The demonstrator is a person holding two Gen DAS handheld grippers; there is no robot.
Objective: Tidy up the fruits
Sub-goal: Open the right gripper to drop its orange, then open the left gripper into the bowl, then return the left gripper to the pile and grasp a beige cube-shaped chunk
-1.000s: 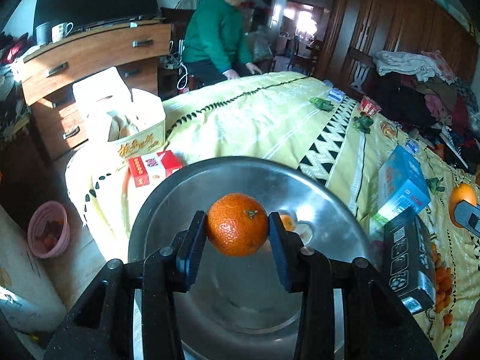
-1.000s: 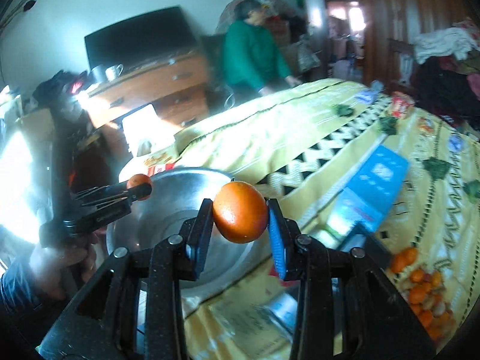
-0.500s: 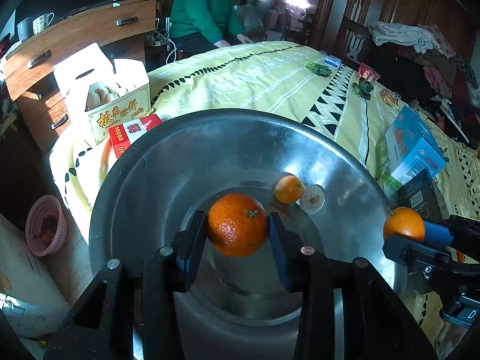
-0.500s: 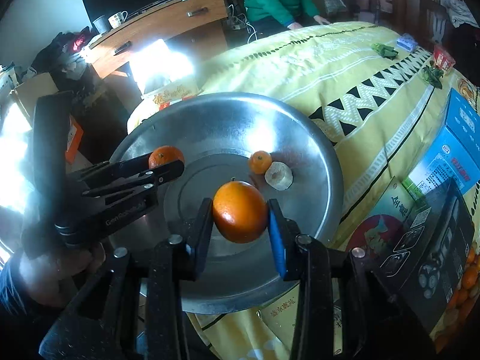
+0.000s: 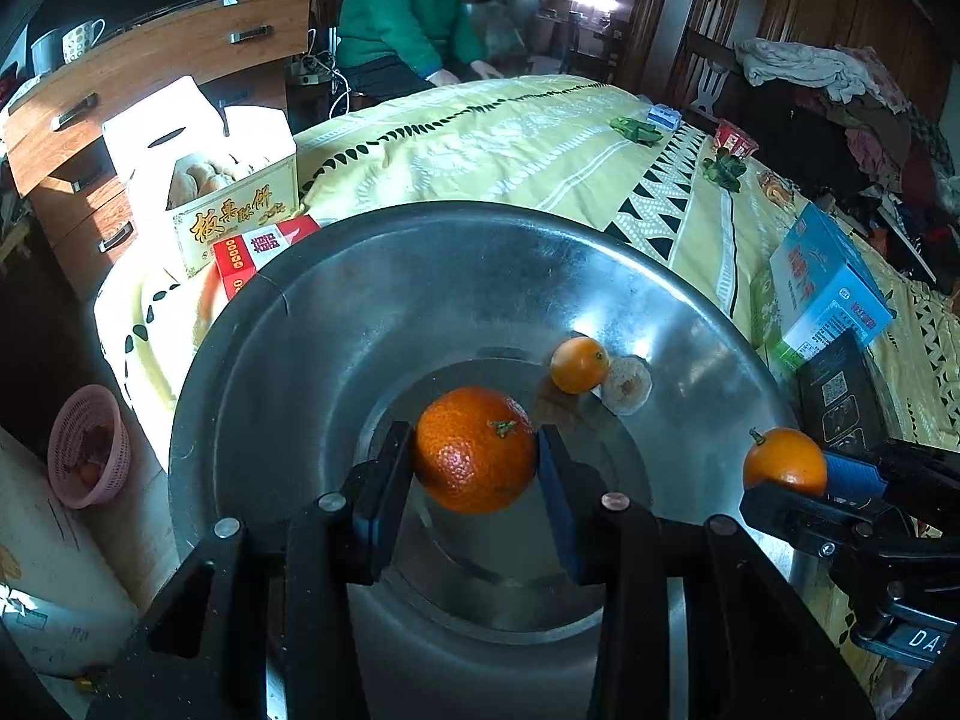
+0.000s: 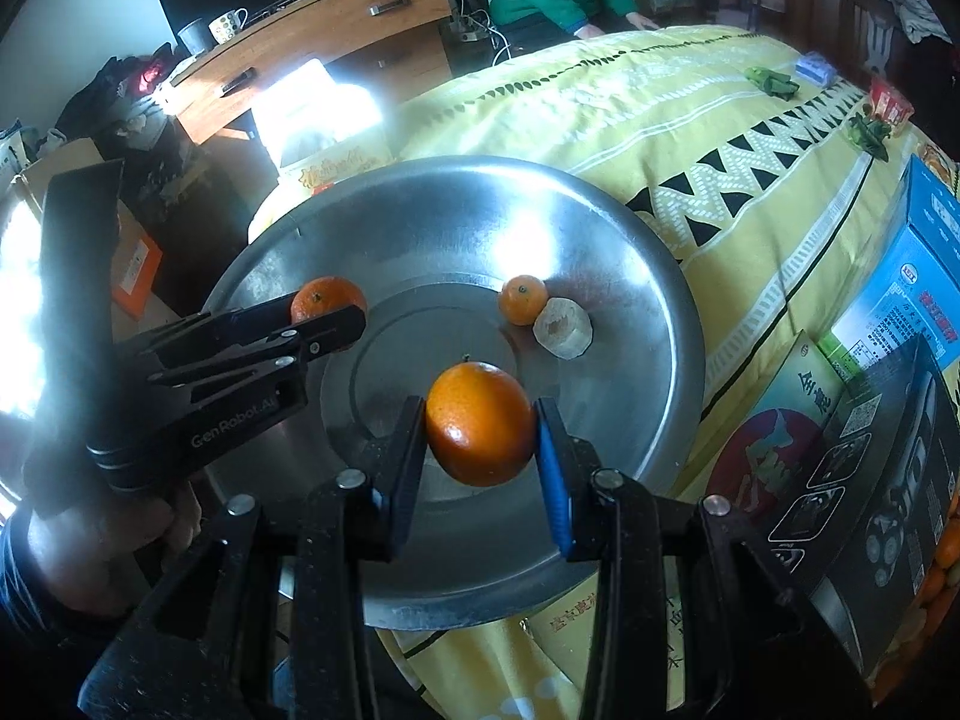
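Note:
A wide steel basin [image 5: 336, 360] [image 6: 612, 252] sits on the yellow bedspread. In it lie a small orange [image 5: 579, 364] [image 6: 523, 299] and a pale round piece [image 5: 626, 385] [image 6: 563, 327] beside it. My left gripper [image 5: 475, 468] is shut on a rough-skinned orange [image 5: 474, 449] above the basin's middle; it also shows in the right wrist view [image 6: 329, 303]. My right gripper [image 6: 480, 441] is shut on a smooth orange [image 6: 479, 423] above the basin's near side; that orange shows at the right of the left wrist view [image 5: 784, 461].
A white pastry box [image 5: 228, 198] and a red packet [image 5: 258, 249] lie left of the basin. A blue box [image 5: 828, 288] and a black carton [image 6: 864, 480] lie to its right. A person in green [image 5: 396, 12] stands at the far bed edge. A pink basket [image 5: 90, 450] is on the floor.
Both grippers have stayed shut on their oranges and dropped a little closer over the basin. The right gripper's orange shows nearer the basin middle in the left wrist view.

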